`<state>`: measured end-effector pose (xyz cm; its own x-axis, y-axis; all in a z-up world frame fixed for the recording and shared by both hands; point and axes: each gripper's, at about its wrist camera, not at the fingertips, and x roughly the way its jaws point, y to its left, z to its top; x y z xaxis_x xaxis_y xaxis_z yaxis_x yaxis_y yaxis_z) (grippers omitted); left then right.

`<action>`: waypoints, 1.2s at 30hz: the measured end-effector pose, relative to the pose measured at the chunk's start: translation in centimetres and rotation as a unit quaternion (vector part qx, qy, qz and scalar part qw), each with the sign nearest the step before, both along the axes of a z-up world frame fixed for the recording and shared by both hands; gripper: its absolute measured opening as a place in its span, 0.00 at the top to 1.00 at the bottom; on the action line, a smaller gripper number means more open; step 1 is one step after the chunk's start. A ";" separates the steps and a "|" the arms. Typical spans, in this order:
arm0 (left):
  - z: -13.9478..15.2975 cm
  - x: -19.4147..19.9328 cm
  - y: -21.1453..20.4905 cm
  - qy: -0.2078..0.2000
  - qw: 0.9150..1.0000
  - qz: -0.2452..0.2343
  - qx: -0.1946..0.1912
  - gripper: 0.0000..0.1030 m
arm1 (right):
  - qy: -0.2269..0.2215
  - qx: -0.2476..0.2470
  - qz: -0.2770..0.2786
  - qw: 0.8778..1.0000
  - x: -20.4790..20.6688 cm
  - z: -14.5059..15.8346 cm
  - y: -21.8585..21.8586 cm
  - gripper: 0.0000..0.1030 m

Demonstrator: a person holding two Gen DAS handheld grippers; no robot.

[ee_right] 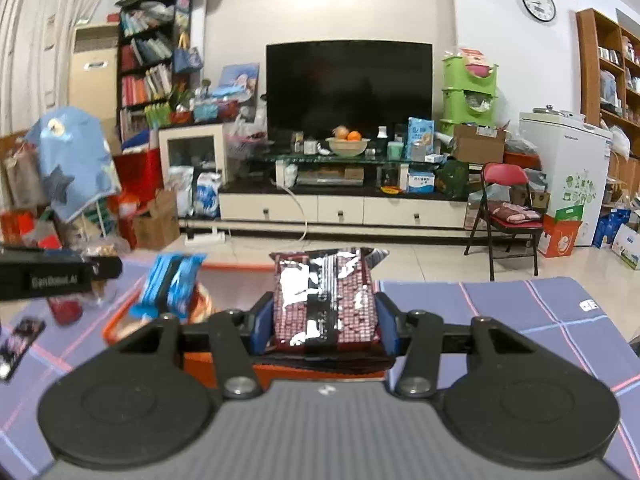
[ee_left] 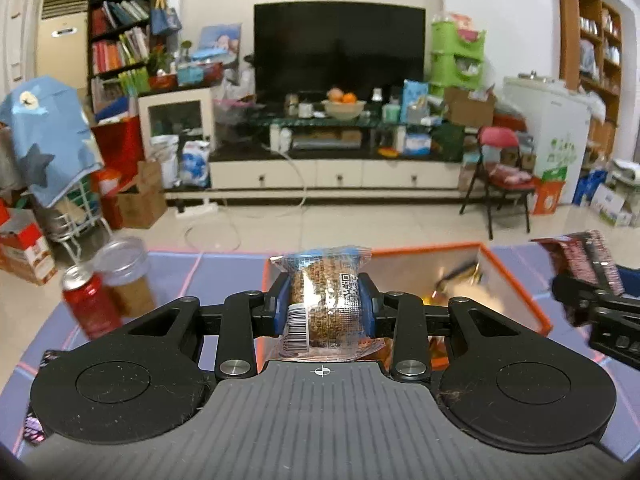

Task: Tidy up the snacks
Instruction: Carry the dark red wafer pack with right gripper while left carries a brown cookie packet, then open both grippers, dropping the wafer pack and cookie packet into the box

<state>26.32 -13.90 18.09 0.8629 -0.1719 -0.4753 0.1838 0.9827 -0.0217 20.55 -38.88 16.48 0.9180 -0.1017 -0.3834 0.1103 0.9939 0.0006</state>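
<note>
Clear plastic wraps the brown snack bar [ee_left: 324,304], clamped between the jaws of the left gripper [ee_left: 325,305] above the near edge of the orange box [ee_left: 516,276]. The right gripper [ee_right: 325,320] has its jaws closed on a red checkered packet [ee_right: 325,300], also raised over the box. A red can [ee_left: 90,300] and a clear jar [ee_left: 126,276] stand on the purple worktop [ee_left: 224,276], left of the box.

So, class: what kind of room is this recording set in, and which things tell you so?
Most likely a lived-in home living room: a large television on a low cabinet, a fruit bowl beneath it, and a crowded bookshelf beside it.
</note>
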 end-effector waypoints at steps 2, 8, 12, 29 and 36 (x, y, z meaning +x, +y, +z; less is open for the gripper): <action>0.0 1.0 -0.6 0.000 1.000 -0.005 -0.012 1.00 | 0.002 0.010 -0.001 1.000 1.5 -0.2 -0.1 0.50; -1.1 4.4 -3.4 0.011 0.999 -0.037 -0.033 1.00 | 0.025 0.007 -0.005 1.000 5.9 -2.2 -0.4 0.50; -1.8 6.5 -5.2 0.013 0.998 -0.052 -0.027 1.00 | 0.037 0.008 -0.011 0.999 7.8 -3.3 -1.0 0.50; -4.0 10.5 -6.9 0.023 0.998 -0.047 -0.025 1.00 | 0.050 0.000 -0.015 0.999 9.7 -4.9 -1.3 0.50; -4.2 10.4 -6.8 0.022 0.998 -0.047 -0.021 1.00 | 0.048 0.000 -0.008 0.999 9.6 -4.6 -0.6 0.49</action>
<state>36.74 -20.70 13.92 0.8210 -0.2711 -0.5024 0.2724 0.9594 -0.0727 30.14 -39.43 11.84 0.8753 -0.1160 -0.4695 0.1257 0.9920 -0.0107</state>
